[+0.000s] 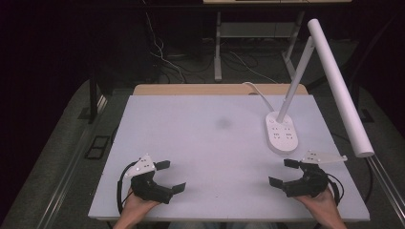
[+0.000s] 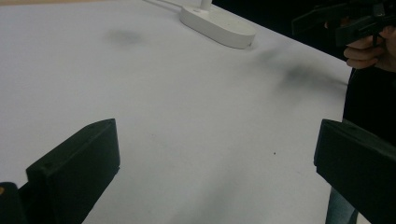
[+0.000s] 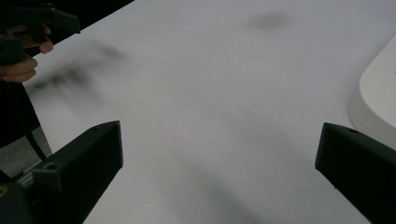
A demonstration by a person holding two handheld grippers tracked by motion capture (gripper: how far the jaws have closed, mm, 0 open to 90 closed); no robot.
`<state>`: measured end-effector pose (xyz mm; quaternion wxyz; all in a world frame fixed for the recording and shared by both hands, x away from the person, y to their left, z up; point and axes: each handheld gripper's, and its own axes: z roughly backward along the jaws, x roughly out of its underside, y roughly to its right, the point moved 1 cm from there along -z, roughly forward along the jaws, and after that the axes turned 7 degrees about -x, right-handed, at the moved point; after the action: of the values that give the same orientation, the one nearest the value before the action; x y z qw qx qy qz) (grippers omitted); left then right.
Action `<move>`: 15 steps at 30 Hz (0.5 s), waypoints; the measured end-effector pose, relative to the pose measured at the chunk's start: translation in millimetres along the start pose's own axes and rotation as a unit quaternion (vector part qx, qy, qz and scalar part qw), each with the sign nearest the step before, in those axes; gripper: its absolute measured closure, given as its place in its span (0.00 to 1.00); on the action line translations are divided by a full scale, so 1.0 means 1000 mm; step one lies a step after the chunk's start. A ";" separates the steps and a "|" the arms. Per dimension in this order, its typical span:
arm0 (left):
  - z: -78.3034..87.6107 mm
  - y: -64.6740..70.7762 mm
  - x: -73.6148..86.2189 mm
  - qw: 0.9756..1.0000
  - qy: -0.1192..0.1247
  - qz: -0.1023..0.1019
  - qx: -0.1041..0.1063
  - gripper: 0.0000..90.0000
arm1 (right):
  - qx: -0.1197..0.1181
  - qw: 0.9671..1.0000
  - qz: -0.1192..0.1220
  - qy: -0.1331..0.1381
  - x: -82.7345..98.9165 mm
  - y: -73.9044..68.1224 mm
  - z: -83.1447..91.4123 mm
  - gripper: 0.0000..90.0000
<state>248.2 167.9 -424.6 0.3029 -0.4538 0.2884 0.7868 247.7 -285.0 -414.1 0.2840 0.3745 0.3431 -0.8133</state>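
My left gripper [image 1: 170, 176] rests near the front left of the white table top [image 1: 210, 143], jaws wide apart with nothing between them. At the front right my right gripper [image 1: 283, 172] is likewise open and holds nothing. The two grippers point inward toward each other. In the left gripper view, the left gripper [image 2: 217, 163] frames bare table, and the right gripper [image 2: 345, 21] with a hand sits at the top right. The right gripper [image 3: 219, 168] frames bare table in its own view, with the left gripper [image 3: 42, 21] at the top left.
A white desk lamp stands at the right, its oval base [image 1: 282, 132] just beyond my right gripper and its long tube head [image 1: 339, 86] reaching over the table's right side. The lamp base [image 2: 217, 25] [image 3: 378, 102] is near both grippers' paths. A faint dark smudge [image 1: 223, 123] marks the middle.
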 end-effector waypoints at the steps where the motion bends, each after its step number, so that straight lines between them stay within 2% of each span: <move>1: 0.000 0.000 0.000 1.000 -0.001 0.000 0.000 0.00 | 0.000 1.000 0.000 0.000 0.000 0.000 0.000 0.00; 15: 0.001 -0.001 0.002 1.000 -0.005 0.002 -0.001 0.00 | -0.004 1.000 0.003 -0.006 -0.001 0.000 -0.001 0.00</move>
<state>247.5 169.6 -425.6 0.3019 -0.4496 0.2871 0.7901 248.1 -283.8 -414.0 0.2901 0.3693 0.3432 -0.8134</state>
